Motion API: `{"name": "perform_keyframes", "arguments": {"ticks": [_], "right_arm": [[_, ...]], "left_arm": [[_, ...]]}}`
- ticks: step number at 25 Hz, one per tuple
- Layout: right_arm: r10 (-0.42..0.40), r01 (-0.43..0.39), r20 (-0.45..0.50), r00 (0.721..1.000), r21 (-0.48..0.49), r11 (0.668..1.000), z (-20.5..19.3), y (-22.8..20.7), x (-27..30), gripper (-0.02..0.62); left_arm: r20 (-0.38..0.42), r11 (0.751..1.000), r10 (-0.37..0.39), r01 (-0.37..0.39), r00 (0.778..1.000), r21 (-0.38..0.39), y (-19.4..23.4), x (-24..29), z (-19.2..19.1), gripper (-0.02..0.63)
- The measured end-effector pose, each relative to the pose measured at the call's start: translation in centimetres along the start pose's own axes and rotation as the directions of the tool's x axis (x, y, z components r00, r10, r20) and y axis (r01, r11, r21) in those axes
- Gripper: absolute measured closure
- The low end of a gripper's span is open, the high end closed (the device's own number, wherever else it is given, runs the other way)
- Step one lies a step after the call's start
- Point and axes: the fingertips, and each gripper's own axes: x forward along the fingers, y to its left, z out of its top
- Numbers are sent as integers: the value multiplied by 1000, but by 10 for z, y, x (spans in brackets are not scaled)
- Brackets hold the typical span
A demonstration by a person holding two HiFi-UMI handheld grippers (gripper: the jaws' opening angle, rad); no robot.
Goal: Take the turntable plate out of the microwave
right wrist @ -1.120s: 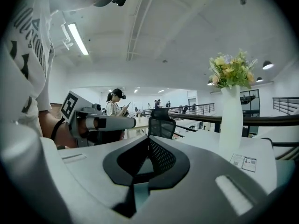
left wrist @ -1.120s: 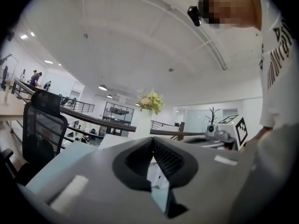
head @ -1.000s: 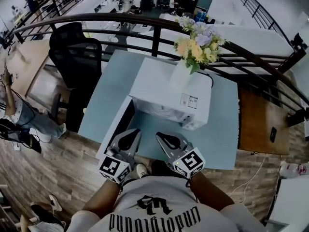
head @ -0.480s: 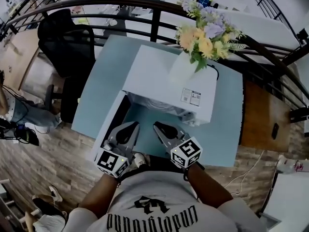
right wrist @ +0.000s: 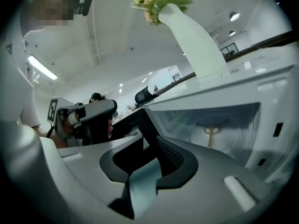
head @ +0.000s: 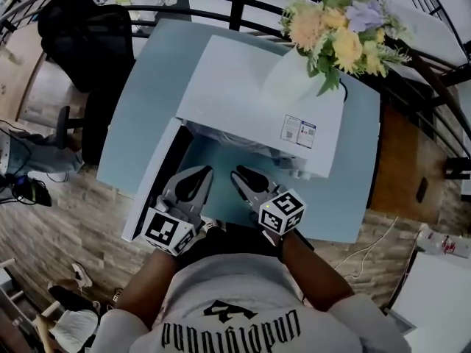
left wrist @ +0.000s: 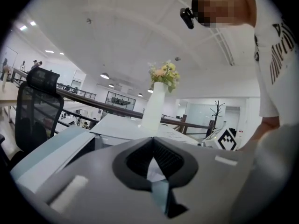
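Ahead at twelve o'clock, microwave (head: 257,101) door open; approach step. Left gripper (head: 200,173) closed, empty; right gripper (head: 239,175) jaws just parting, nothing between. Next, likely: reach inside for turntable plate (right wrist: 233,134).

Office mezzanine (railing (head: 237,3), swivel chair (head: 82,37))

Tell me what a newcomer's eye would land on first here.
First the white vase of yellow and lilac flowers, standing on top of the white microwave, which sits with its door swung open on the pale blue table. Next, the two grey tools before the opening: the left tool shut, the right tool empty, its jaws having just been opening.
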Motion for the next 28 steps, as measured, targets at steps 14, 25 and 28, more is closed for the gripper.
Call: {"name": "perform_keyframes", "arguments": {"ticks": [14,25,28], "right_arm": [[-58,35,40,997,436,899,-70,-87,28,458],[-153,39,78,985,768,640,-101,-136,52,420],[-181,30,88,980,824,565,-104,-143,59,420]], "left_arm": [[-59,999,15,-17,998,-29,25,32,-66,555],[-94,997,33,-38,995,-61,35,54,-96,555],[-93,996,43,-51,995,-80,37,55,-100,555]]}}
